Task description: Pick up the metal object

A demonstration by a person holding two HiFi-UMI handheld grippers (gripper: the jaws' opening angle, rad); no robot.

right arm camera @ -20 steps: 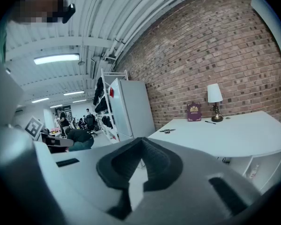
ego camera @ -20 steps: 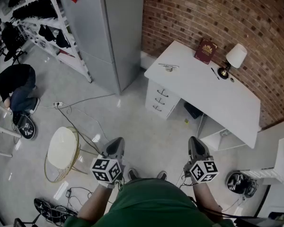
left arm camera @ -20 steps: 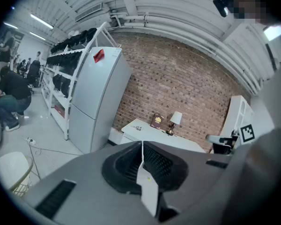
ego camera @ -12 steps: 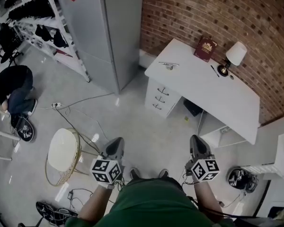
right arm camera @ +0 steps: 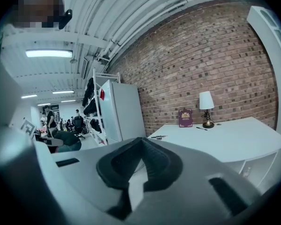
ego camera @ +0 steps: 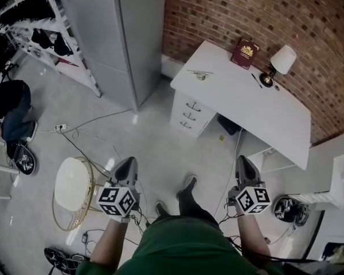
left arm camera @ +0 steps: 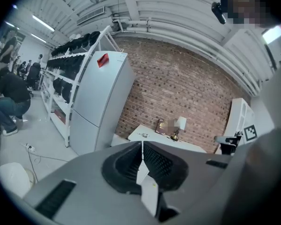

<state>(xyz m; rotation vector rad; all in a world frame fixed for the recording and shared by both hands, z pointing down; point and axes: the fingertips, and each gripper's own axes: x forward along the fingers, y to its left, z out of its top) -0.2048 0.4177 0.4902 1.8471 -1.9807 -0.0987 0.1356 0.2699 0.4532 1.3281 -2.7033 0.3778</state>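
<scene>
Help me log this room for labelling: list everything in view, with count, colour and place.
desk: one, white, against the brick wall
metal object: one, silvery, desk's left end
book: one, dark red, propped at the wall on the desk
lamp: one, white shade, desk's back edge
pen: one, black, beside the lamp
fridge: one, grey, left of the desk
shelves: one rack, white, far left
stool: one, cream seat, floor at left
crouching person: one, dark clothes, far left
left tool: one, grey, shut, empty
right tool: one, grey, shut, empty
</scene>
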